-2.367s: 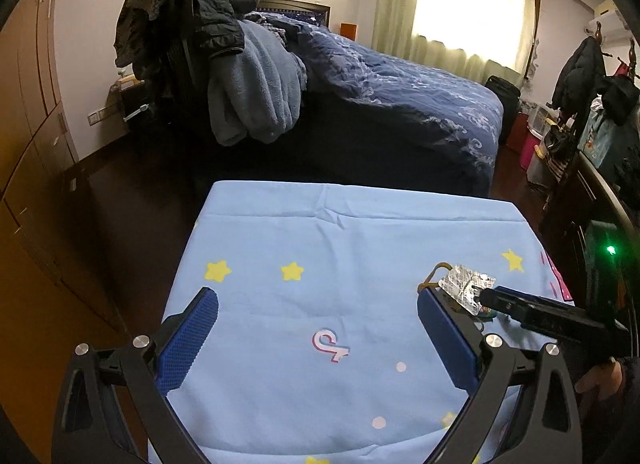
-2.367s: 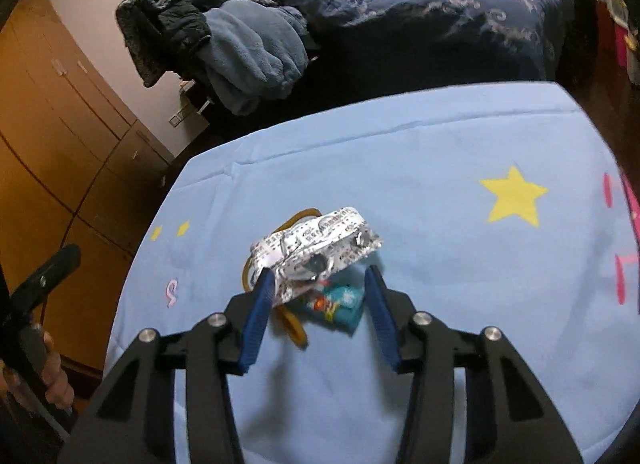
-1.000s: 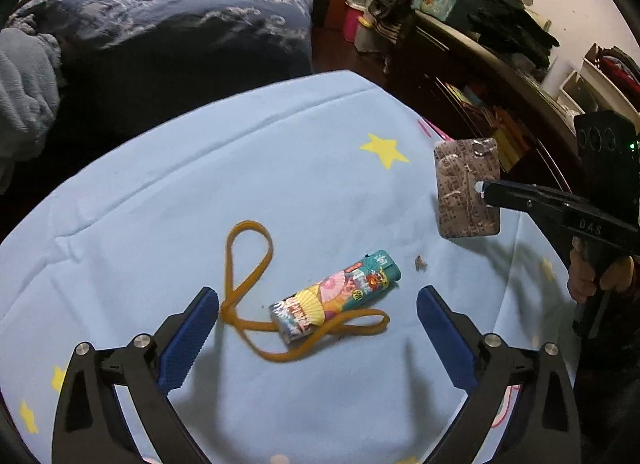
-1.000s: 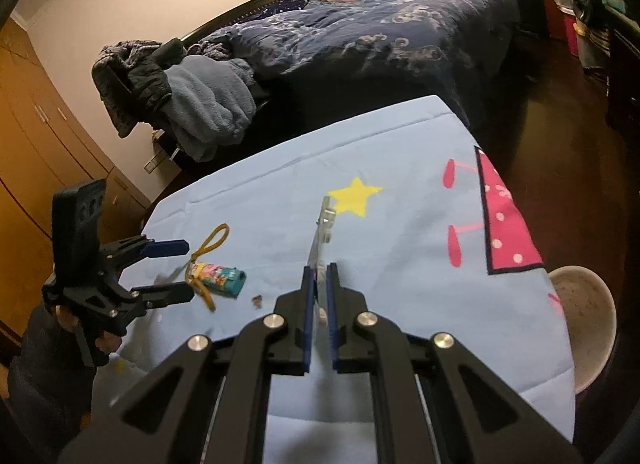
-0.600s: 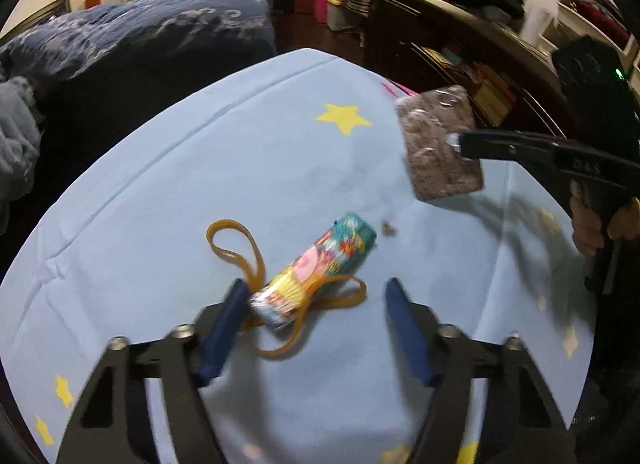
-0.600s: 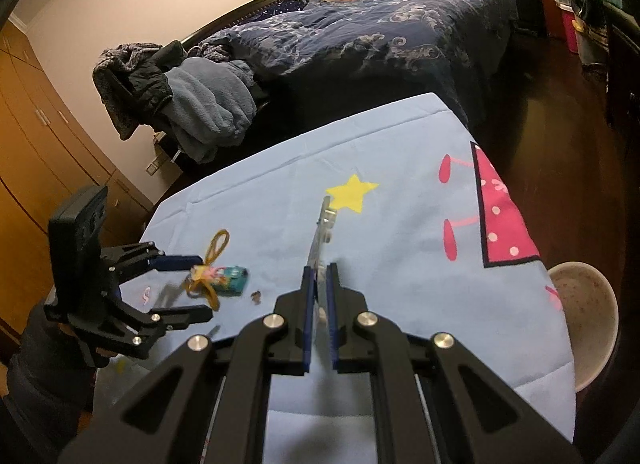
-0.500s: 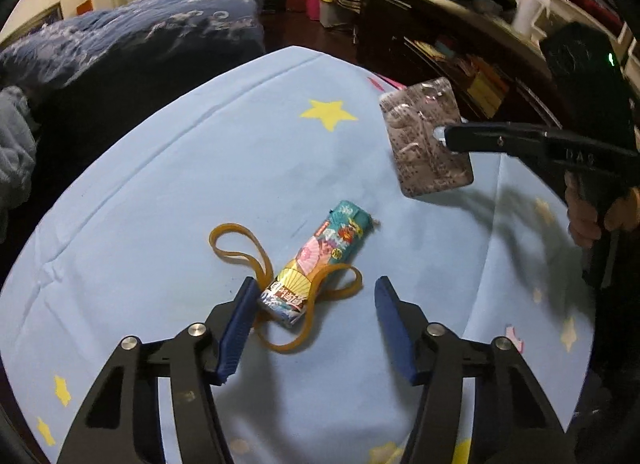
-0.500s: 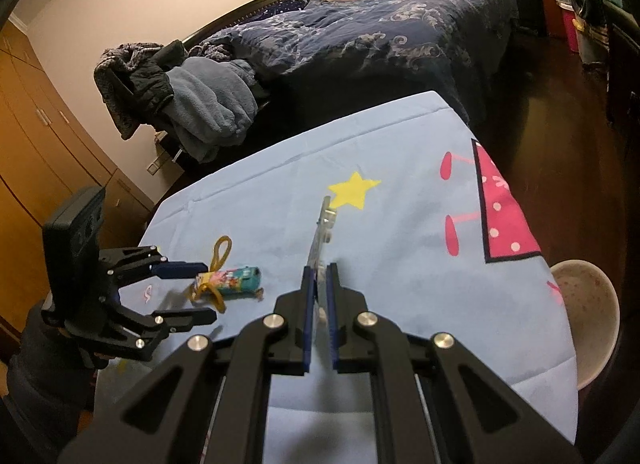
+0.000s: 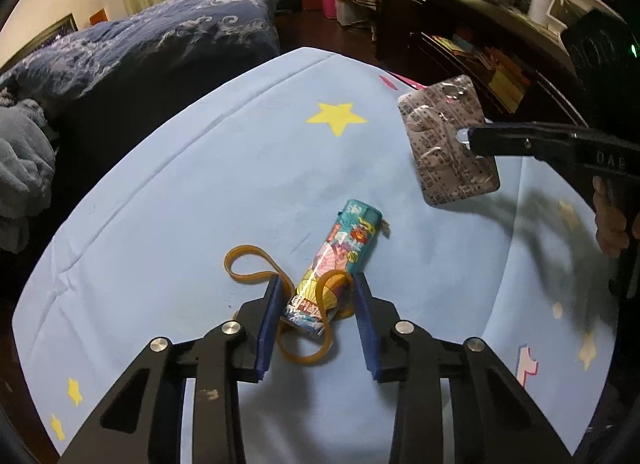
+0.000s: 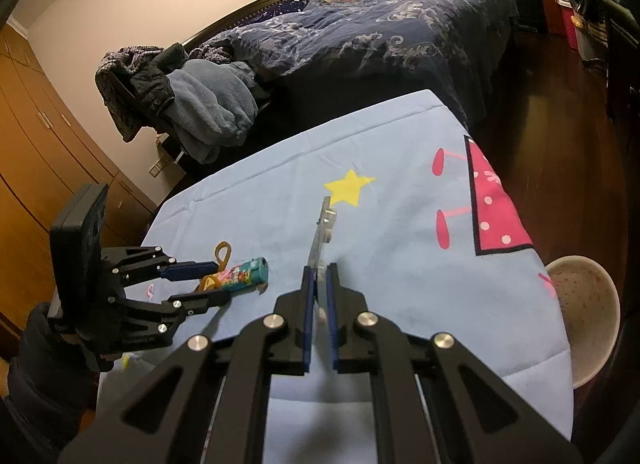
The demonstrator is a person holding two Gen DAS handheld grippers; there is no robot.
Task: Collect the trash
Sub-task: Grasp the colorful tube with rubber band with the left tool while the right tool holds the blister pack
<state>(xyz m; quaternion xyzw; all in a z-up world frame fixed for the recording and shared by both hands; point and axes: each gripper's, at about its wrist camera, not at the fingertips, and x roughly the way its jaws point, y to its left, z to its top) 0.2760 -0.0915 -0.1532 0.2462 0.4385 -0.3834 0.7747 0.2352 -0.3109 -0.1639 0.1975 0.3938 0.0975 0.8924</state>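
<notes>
Left jaws closing around the lighter; right jaws clamped on an empty blister pack.

The left gripper [image 9: 316, 296] has its blue pads either side of the near end of the printed lighter [image 9: 338, 260], jaws closing, the left pad touching or nearly so and a small gap at the right pad. A tan rubber band [image 9: 256, 268] loops over that end and trails out toward 10 o'clock. The lighter's teal cap points to 1 o'clock. At 2 o'clock the right gripper [image 10: 319, 284] pinches the silver blister pack [image 9: 450, 140] edge-on, lifted above the cloth. All lies on a light-blue tablecloth [image 9: 200, 184] with yellow stars. Beyond at 11 o'clock is a bed with a navy quilt [image 9: 160, 40]; a speckled bowl [image 10: 584, 312] sits past the cloth's right edge.
</notes>
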